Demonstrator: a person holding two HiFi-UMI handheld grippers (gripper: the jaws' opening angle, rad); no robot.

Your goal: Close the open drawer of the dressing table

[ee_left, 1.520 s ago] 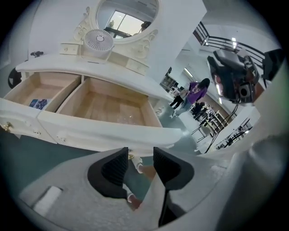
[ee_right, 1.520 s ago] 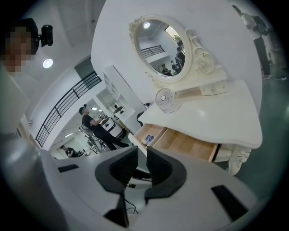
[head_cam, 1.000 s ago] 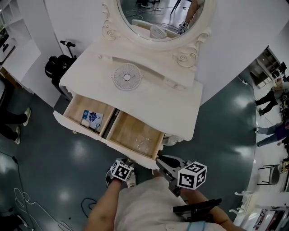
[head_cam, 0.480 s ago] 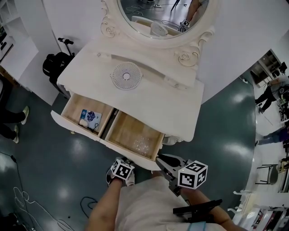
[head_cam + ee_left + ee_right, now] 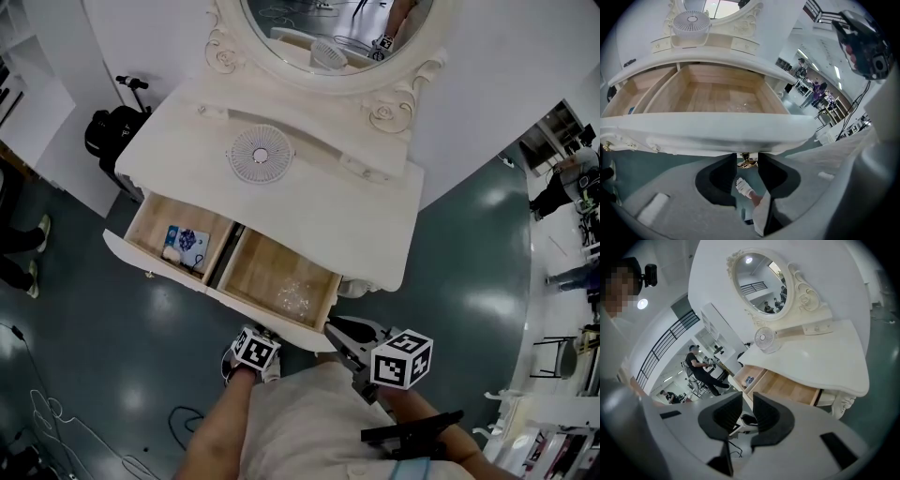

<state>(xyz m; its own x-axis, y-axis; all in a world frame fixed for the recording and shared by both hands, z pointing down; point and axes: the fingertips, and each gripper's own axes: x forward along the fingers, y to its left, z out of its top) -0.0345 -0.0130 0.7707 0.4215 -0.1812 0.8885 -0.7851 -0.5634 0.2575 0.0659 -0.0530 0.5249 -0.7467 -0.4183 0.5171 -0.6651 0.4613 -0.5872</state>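
The open drawer sticks well out from the front edge of the white dressing table. It is a wide, shallow box of pale wood with a carved white front and a divider that splits it into two compartments. The left compartment holds a small blue-and-white packet. The right one holds a scrap of clear wrapping near its front wall.

By its look the drawer is stiff and lightly loaded and should slide easily. Being so wide, it could skew and bind if pushed at one end only. A flat press on the front panel near the divider seems the safest place to push. A small gold pull hangs under the front of the right compartment. It looks thin and is better not squeezed hard.

The left gripper sits just in front of the drawer, below its lower edge. Its jaws have just been closing and stand a narrow way apart. The gold pull shows in the gap between their tips, and the pads do not plainly press on it. The right gripper hangs just off the drawer's right front corner, with its jaws slightly apart and nothing in them.

Toward the back edge of the tabletop stands a small round white fan, under an oval mirror in a carved frame. A dark, glossy floor surrounds the table.
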